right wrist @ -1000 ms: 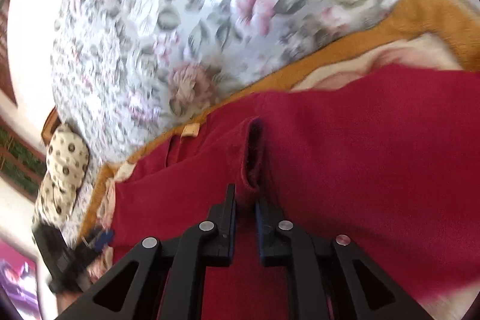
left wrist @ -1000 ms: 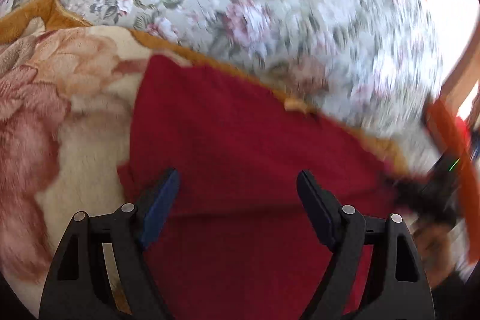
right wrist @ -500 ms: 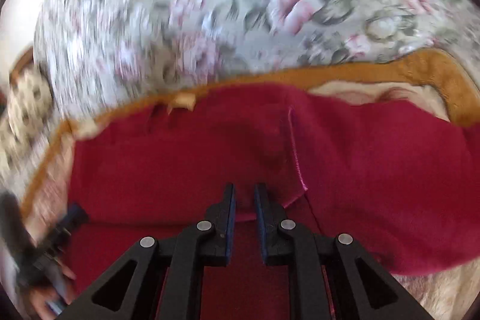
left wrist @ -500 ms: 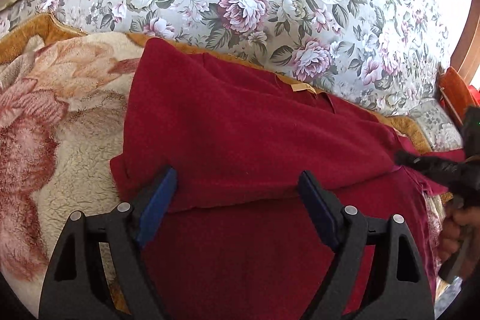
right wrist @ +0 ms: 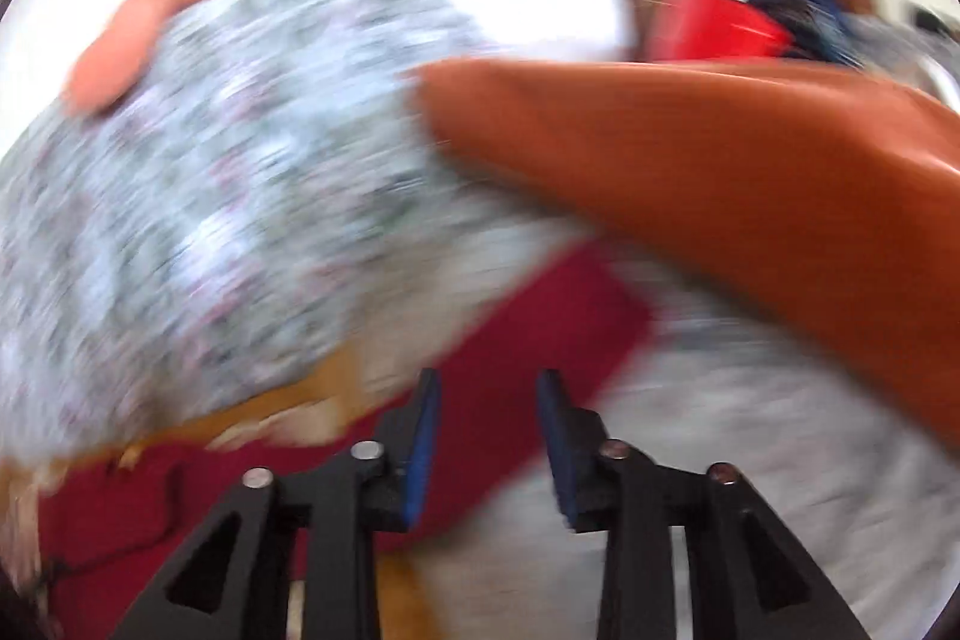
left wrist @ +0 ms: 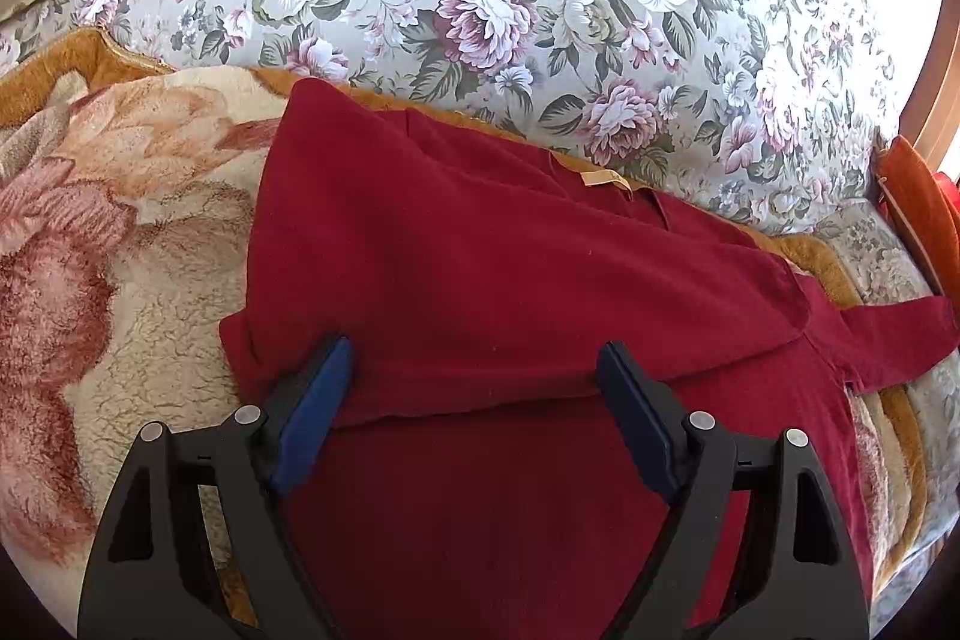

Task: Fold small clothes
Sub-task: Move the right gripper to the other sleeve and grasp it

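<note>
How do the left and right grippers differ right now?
The left gripper stands wide open over the folded red garment; the right gripper, just opening, shows a narrower gap. The left view is sharp, the right blurred. Both are empty, with blue pads.

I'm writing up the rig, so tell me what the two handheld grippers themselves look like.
Both look alike. The left gripper and the right gripper each have two black plastic arms with triangular cutouts and round silver rivets, ending in flat dark blue pads. No cables, markings or sleeves show.
</note>
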The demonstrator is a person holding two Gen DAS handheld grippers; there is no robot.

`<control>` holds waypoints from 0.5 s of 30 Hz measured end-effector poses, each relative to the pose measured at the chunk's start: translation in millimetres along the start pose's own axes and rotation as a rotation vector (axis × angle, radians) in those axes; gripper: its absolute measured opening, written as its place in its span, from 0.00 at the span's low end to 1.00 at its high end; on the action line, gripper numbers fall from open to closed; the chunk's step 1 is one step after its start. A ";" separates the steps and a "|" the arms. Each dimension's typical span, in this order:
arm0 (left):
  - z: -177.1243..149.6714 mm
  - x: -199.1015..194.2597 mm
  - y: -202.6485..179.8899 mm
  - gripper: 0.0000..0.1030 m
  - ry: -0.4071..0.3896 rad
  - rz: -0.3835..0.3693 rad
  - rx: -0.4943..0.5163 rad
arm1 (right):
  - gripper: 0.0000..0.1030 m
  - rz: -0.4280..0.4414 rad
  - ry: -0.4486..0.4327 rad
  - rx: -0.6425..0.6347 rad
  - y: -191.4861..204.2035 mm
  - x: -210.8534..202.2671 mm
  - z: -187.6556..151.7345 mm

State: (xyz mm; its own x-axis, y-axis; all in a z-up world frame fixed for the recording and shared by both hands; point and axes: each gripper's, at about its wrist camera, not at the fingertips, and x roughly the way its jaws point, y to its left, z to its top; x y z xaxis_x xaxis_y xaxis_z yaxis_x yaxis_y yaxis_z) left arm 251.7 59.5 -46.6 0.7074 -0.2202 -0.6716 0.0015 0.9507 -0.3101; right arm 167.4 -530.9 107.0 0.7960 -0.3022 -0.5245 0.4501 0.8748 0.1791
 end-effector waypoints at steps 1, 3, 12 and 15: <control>0.8 0.1 0.3 0.81 0.000 0.000 0.000 | 0.35 -0.020 -0.005 0.050 -19.2 0.8 6.0; 0.1 0.0 -0.1 0.81 -0.001 0.000 -0.001 | 0.36 -0.024 0.025 0.122 -45.2 8.5 13.2; -0.5 0.1 -0.7 0.81 -0.001 0.001 0.000 | 0.34 0.075 0.056 0.152 -59.0 40.3 26.1; -0.9 0.1 -2.0 0.81 0.000 0.005 -0.001 | 0.07 0.061 0.048 0.182 -67.5 38.0 21.2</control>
State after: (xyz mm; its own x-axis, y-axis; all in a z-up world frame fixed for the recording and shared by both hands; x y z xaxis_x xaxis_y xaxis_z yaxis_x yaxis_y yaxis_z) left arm 251.1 57.4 -46.7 0.7071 -0.2155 -0.6735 -0.0030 0.9515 -0.3076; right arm 175.8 -609.5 92.6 0.8061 -0.2282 -0.5460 0.4706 0.8066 0.3576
